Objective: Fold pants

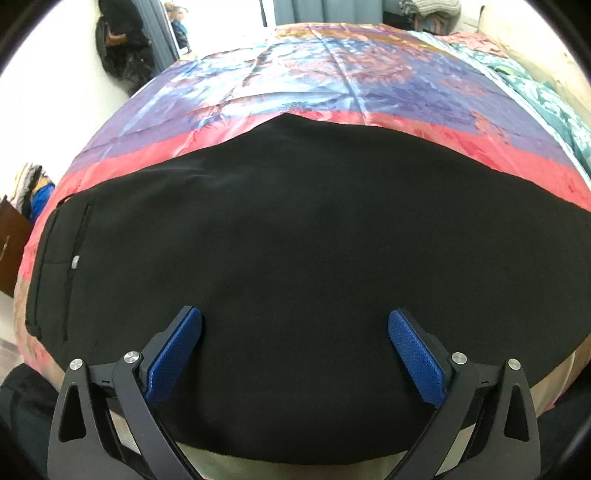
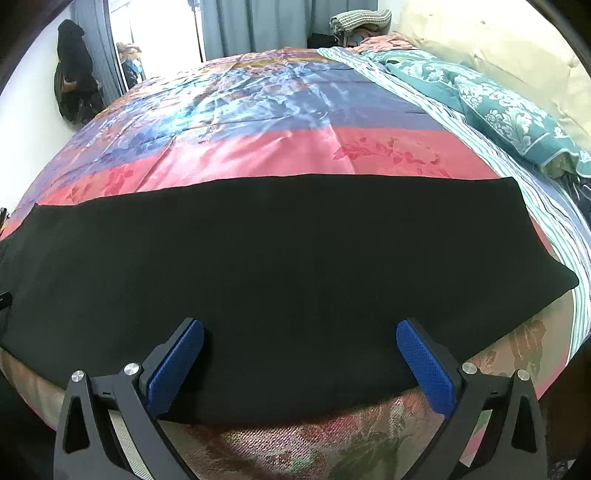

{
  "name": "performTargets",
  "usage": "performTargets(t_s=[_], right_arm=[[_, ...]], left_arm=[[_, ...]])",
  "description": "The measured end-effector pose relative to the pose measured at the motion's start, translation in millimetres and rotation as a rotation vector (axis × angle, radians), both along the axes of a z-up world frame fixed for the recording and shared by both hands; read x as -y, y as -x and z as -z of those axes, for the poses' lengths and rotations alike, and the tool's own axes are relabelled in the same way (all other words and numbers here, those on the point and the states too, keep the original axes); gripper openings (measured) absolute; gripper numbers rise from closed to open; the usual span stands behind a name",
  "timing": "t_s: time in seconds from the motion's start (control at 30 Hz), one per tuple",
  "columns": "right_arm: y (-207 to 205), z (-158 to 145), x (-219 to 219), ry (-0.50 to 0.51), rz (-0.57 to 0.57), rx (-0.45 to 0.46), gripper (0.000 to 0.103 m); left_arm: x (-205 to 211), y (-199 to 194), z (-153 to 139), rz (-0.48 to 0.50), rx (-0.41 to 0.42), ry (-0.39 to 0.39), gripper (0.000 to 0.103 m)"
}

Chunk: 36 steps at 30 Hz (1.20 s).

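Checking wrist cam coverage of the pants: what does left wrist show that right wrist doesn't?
Left wrist only: the waist end of the black fabric pants, with a slit pocket and small grey button, and a brown wooden cabinet at the left edge.

Right wrist only: the pants' leg end lying on the striped sheet, the teal floral pillow and the cream headboard.

Both: pants flat on the pink and blue satin bedspread, grey curtains, and an open blue-padded claw, left and right, holding nothing.
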State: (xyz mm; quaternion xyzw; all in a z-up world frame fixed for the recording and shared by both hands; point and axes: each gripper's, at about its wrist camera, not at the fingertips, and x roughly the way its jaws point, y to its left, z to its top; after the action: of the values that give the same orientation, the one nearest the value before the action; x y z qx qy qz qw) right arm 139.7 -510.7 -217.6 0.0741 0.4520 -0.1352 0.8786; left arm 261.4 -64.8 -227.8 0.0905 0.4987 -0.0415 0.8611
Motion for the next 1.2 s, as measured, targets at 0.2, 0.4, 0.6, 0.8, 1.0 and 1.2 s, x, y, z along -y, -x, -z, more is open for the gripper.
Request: performTargets(t_s=[0.2, 0.4, 0.6, 0.8, 1.0, 1.2], right_arm=[[8.7, -13.5, 7.2, -0.023, 0.025, 0.070, 0.103], [18.5, -12.0, 41.1, -0.086, 0.142, 0.090, 0.103], [34.5, -23.6, 101.5, -0.065, 0.347, 0.129, 0.101], [83.3, -61.5, 203.9, -0.148, 0.584, 0.298, 0.101], [73.5, -65.4, 273.7, -0.410, 0.305, 0.264, 0.093], [42.6, -42.6, 260.9, -0.471, 0.141, 0.110, 0.086]], left_arm=[[-4.4, 6.8, -2.2, -0.056, -0.009, 0.020, 0.100], [-3.1, 11.8, 2.1, -0.061, 0.003, 0.004, 0.101], [-5.0, 15.7, 2.4, -0.052, 0.017, 0.003, 0.101], [-6.8, 16.0, 1.8, -0.046, 0.018, 0.006, 0.101], [-5.1, 16.6, 3.3, -0.058, 0.027, -0.003, 0.103], [-4.4, 15.9, 3.3, -0.064, 0.022, -0.006, 0.103]])
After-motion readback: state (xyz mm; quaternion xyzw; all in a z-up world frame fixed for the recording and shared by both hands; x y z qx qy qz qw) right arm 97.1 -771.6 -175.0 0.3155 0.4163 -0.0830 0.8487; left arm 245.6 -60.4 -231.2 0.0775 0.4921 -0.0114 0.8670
